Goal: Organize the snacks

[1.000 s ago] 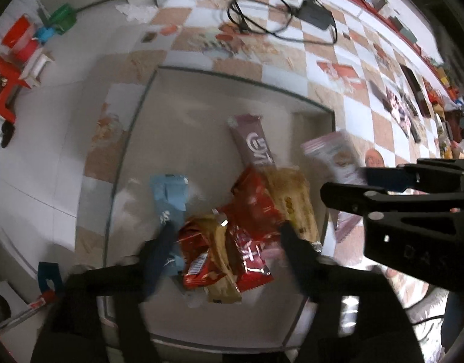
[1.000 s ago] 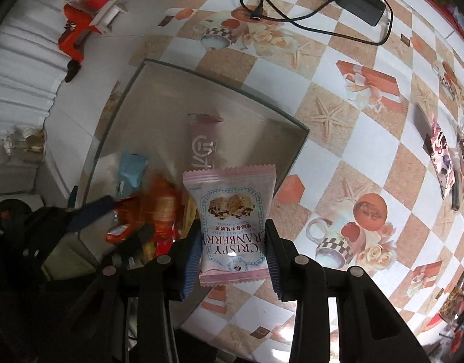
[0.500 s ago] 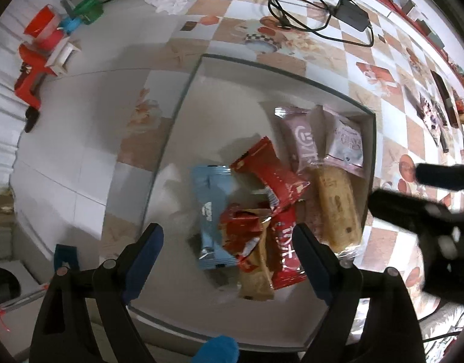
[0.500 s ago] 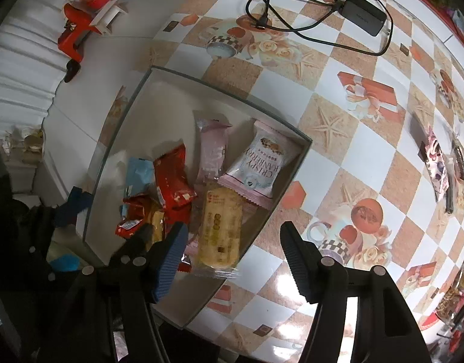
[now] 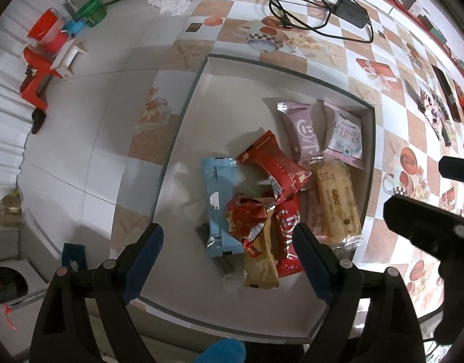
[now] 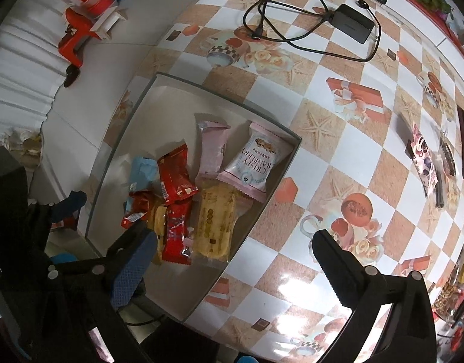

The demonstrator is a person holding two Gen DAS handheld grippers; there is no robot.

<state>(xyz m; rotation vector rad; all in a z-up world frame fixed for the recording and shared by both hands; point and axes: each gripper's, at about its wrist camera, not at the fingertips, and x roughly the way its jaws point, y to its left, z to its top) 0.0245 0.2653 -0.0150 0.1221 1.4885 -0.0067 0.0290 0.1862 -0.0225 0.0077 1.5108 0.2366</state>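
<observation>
A shallow white box (image 5: 201,96) (image 6: 159,96) at the table edge holds several snack packets. A pink cranberry packet (image 5: 343,139) (image 6: 256,160) lies in its far corner beside a pink bar (image 5: 304,133) (image 6: 210,148). Red packets (image 5: 274,163) (image 6: 174,175), a light blue packet (image 5: 219,205) and a tan biscuit pack (image 5: 337,202) (image 6: 216,220) lie piled together. My left gripper (image 5: 228,242) is open and empty above the box's near side. My right gripper (image 6: 232,245) is open and empty above the box's right rim.
The checkered tablecloth (image 6: 353,157) carries a black charger with coiled cable (image 6: 350,21) and more snack packets (image 6: 425,157) at the far right. Red and green plastic items (image 5: 50,42) stand on the tiled floor to the left.
My right gripper let go of the pink cranberry packet, which now lies in the box's far corner, then opened wide and drew back. My left gripper rose away from the pile.
</observation>
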